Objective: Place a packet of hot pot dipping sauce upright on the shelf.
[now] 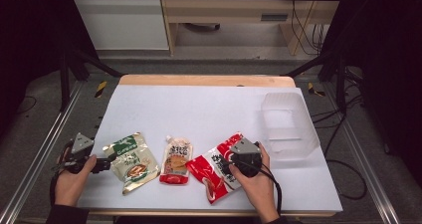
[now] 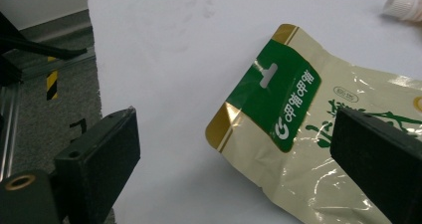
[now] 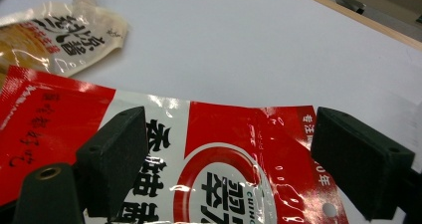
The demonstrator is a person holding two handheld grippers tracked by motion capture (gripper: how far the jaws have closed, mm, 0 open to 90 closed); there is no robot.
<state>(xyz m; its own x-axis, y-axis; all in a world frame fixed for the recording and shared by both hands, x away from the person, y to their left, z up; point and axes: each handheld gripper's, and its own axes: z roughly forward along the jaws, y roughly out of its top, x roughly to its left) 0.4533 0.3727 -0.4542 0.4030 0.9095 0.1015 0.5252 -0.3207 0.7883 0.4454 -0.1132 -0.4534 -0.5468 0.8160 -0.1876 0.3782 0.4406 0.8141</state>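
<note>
Red-and-white packet (image 1: 217, 170), green-and-cream pouch (image 1: 132, 160)

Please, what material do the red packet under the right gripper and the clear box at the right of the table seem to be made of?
Red packet: probably glossy plastic film, since it wrinkles and throws bright glints. Clear box: likely frosted, stiff plastic; the table shows faintly through its walls, which keep their shape.

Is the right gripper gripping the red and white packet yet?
Apart. In the right gripper view the right gripper stands open above the red and white packet, its black jaws spread wide to either side, pressing on nothing.
</note>
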